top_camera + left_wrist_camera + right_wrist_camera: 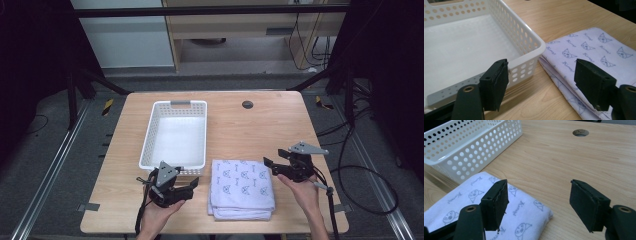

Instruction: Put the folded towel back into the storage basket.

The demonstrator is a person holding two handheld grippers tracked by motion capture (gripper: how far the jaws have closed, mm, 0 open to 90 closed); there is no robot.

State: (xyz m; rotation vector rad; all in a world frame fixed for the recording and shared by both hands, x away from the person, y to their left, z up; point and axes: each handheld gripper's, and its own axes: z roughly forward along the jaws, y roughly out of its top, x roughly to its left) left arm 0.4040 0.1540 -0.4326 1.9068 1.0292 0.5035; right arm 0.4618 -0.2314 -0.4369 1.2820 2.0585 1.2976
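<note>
Both grippers flank the folded towel (242, 189), jaws apart, nothing between them: left gripper (192, 183) just off the towel's left edge, right gripper (268, 163) at its far right corner, so roughly equal reach, right a bit closer. Towel lies just right of the basket's (148, 142) near corner, long axis running front to back, parallel w/ the basket. Probably each side gets pinched, then lift left into the basket.

Both black grippers (192, 184) (269, 163) carry grey three-cornered plates, trailing black cables (fingers (495, 83) blocky, brass-ringed screw holes).
</note>
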